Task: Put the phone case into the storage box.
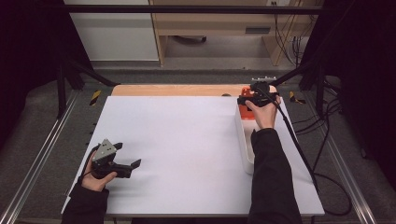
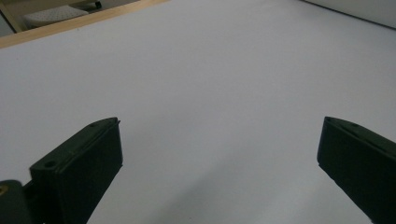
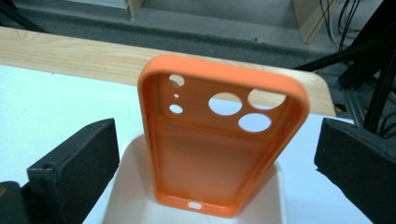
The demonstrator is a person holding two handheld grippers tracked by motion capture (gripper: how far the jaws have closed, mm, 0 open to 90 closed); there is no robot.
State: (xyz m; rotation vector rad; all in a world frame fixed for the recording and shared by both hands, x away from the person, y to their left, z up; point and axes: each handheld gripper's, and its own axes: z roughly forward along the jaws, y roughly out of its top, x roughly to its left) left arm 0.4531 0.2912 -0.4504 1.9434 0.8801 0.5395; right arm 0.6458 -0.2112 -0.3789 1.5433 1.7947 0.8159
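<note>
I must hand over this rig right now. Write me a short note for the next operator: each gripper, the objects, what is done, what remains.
Left gripper: open, holding nothing, low over the white table at the near left.
Right gripper: jaws wide, not pressing the orange phone case.
Case: stands tilted in the far end of the white tray at the table's right side, open side facing the right gripper's camera.
Done: case appears placed in the tray.
Left: probably draw the right gripper back and check that the case stays put.

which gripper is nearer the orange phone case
Right. The right gripper is at the orange phone case, its open jaws on either side of it over the white tray. The left gripper is far across the table.
</note>
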